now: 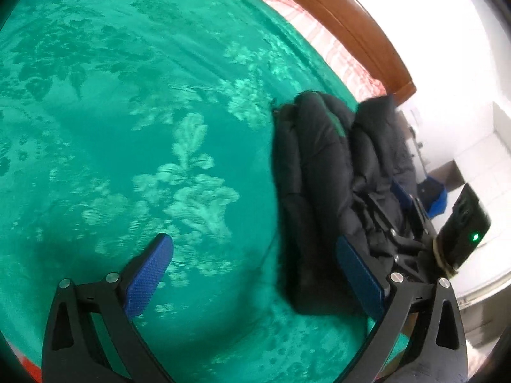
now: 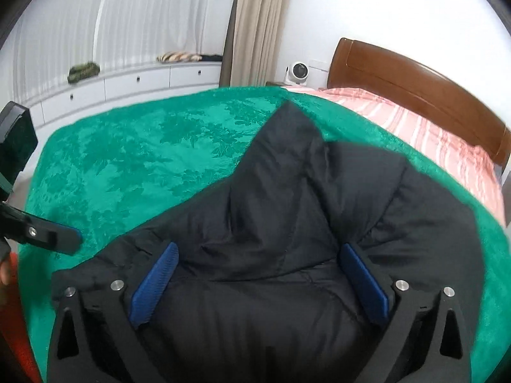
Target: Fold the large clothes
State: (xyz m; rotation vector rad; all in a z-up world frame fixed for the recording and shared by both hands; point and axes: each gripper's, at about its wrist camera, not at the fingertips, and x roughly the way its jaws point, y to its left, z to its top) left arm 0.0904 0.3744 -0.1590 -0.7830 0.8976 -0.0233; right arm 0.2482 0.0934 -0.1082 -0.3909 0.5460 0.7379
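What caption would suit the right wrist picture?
Open right tongs hover over a black puffy jacket on a green bedspread.

Black puffer jacket, quilted, rumpled, partly folded, lying on green blanket.

**Bright daylight, blown whites, soft edges**

I see strong daylight through the sheer curtains, washing the wall out to pure white. The green blanket shows sheen and slight motion blur. Both fisheye views bend hard and darken at the rim.
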